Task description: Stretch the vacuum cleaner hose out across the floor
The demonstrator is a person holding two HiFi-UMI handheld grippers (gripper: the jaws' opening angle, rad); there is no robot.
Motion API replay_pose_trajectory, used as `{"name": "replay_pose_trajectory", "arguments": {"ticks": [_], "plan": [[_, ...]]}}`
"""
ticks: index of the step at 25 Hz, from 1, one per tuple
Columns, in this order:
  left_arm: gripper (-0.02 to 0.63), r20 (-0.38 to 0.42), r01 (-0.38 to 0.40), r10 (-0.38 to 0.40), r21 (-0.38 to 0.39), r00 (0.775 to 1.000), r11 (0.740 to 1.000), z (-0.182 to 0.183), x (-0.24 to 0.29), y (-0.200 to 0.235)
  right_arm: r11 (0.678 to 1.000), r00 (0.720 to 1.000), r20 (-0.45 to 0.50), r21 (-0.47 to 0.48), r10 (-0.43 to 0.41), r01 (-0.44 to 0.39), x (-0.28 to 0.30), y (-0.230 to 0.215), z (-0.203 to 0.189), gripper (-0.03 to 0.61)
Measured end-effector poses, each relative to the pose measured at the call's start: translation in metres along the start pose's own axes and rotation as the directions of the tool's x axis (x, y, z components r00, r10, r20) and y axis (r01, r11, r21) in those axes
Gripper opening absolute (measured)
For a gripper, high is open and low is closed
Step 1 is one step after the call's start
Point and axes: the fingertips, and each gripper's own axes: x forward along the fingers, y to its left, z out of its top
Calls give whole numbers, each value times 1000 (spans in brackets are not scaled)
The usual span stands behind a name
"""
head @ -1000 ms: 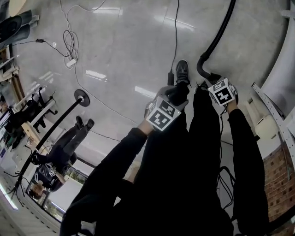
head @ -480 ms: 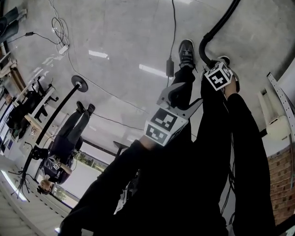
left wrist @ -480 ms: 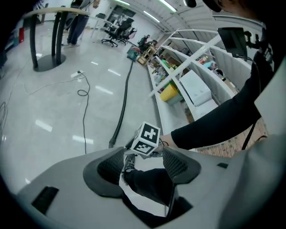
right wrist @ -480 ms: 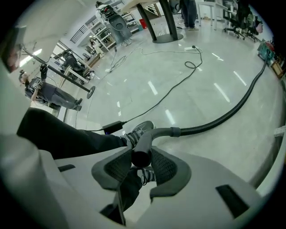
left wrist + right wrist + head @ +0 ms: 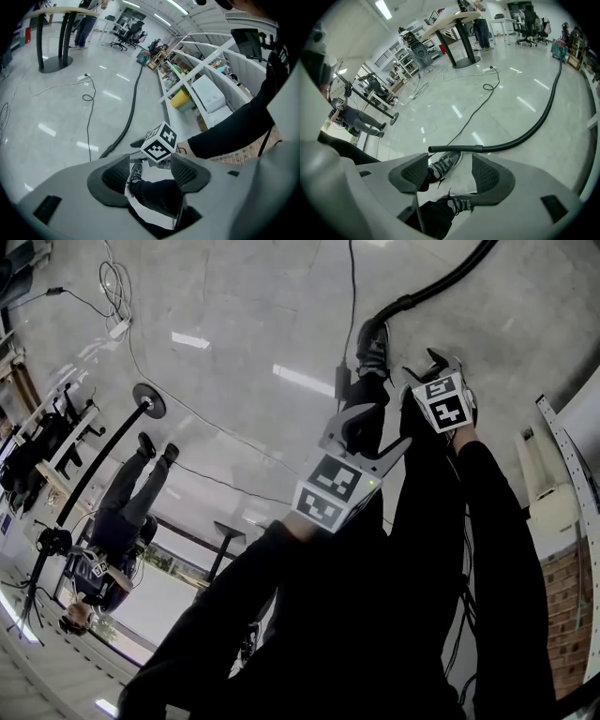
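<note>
Right tool (image 5: 450,164) just spread, dropping the black ribbed vacuum hose (image 5: 525,136) onto the grey floor (image 5: 511,93); left tool (image 5: 150,161) spread, empty; stretching seems done.

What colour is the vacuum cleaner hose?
The hose is black, and it shows best in the right gripper view.

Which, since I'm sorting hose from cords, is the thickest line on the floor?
The black ribbed hose with the smooth tube end, curving away across the floor; the black cord beside it is much thinner.

vacuum hose (image 5: 445,279), cut off at top edge
</note>
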Motion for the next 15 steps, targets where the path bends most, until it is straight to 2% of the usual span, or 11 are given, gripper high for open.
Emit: {"name": "replay_pose_trajectory", "arguments": {"ticks": [5,9,12,15], "plan": [[288,4,-6,6,29,1000,1000,12,-6,-11,999,999,35,24,-24,23,-32,-16,10,279],[288,9,-20,20,70,1000,997,24,-25,-26,998,997,61,62,-37,33,-77,-7,15,279],[288,25,-36,34,104,999,994,43,-52,-36,991,992,124,131,-7,-10,-125,13,34,279],[288,67,-63,54,146,996,987,75,-82,-39,971,972,232,215,49,-100,-184,31,71,271]]}}
